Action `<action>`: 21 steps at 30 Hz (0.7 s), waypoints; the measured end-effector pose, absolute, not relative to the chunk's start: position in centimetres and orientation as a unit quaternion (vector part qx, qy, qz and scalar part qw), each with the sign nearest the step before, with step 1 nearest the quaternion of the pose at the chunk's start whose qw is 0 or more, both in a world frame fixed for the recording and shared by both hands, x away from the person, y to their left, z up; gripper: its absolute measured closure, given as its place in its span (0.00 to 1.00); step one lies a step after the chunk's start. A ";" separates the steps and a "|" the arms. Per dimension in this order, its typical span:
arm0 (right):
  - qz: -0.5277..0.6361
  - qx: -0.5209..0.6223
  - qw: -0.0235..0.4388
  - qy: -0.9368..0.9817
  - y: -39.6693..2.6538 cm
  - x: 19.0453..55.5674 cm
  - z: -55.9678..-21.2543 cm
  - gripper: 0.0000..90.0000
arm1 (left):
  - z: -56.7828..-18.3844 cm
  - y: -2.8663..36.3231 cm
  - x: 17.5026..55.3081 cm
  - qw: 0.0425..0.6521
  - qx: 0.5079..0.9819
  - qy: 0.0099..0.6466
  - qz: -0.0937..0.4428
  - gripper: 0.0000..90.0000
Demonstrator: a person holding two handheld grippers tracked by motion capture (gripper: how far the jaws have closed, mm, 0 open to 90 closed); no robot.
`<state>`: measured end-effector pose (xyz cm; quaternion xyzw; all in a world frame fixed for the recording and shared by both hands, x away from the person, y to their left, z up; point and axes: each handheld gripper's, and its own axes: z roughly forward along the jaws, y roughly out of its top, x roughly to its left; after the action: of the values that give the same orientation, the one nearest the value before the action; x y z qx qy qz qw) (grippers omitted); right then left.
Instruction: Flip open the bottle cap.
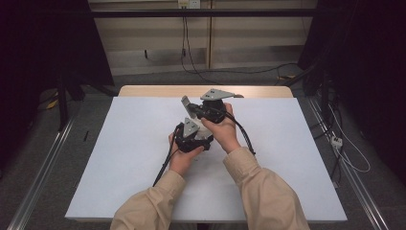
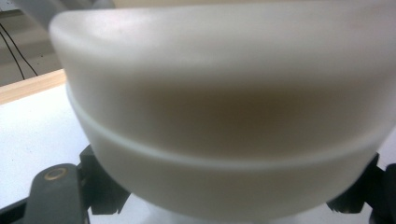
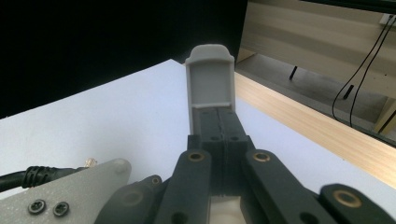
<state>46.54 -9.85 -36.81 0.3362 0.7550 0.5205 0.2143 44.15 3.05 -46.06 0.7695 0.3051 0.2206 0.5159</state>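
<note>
Grippers first, since both sit close together at the centre of the high view, over the white desk (image 1: 119, 158). Your left gripper (image 1: 200, 132) is the nearer one, just below and to the left of your right gripper (image 1: 187, 104), and the two look to be touching or almost so. Your left hand (image 1: 181, 158) wraps its gripper from below. Your right hand (image 1: 225, 132) grips the other from the right of the frame. Both beige sleeves (image 1: 258, 187) come in from the bottom edge.

In the right gripper view, the two grey fingers (image 3: 212, 79) stand pressed flat together at the centre of the frame, with nothing between them. They point out over the white desk surface towards its wooden edge (image 3: 299, 116) at the right.

In the left gripper view, a pale rounded thing (image 2: 224, 116) sits right in front of the lens, blurred, with a thin ridge running across it. You cannot tell what it is. The black links of the left gripper show at the lower left and lower right corners, set far apart. Its fingers are hidden behind the pale thing, so you cannot tell whether they hold it or merely stand around it.

A black cable (image 1: 165, 163) trails from the left gripper towards the lower left of the high view.
</note>
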 end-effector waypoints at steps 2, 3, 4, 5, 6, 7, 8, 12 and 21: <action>0.519 0.336 0.215 0.756 -9.9 46.6 -36.8 1.00 | -46.1 3.0 44.2 0.517 0.769 0.306 0.220 0.21; 0.519 0.335 0.215 0.756 -9.9 46.6 -36.8 1.00 | -46.1 3.1 44.2 0.516 0.770 0.305 0.221 0.21; 0.519 0.336 0.215 0.756 -9.9 46.6 -36.8 1.00 | -46.1 3.1 44.2 0.516 0.770 0.305 0.221 0.21; 0.518 0.336 0.216 0.756 -9.9 46.7 -36.8 1.00 | -46.1 3.1 44.2 0.516 0.770 0.305 0.220 0.21; 0.518 0.336 0.216 0.756 -9.9 46.7 -36.8 1.00 | -46.1 3.1 44.2 0.516 0.770 0.305 0.220 0.21; 0.519 0.335 0.216 0.756 -9.9 46.7 -36.8 1.00 | -46.1 3.1 44.2 0.515 0.770 0.305 0.221 0.21; 0.519 0.335 0.216 0.756 -9.9 46.7 -36.8 1.00 | -46.1 3.0 44.2 0.517 0.769 0.306 0.220 0.21; 0.520 0.336 0.215 0.756 -9.9 46.7 -36.8 1.00 | -46.1 3.0 44.1 0.515 0.770 0.305 0.221 0.21; 0.519 0.330 0.213 0.759 -9.4 46.8 -36.8 1.00 | -46.1 3.0 44.1 0.515 0.770 0.305 0.222 0.21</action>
<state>46.82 -9.38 -36.84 0.3298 0.7591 0.5194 0.2126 44.13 3.03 -46.06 0.7697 0.3047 0.2220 0.5152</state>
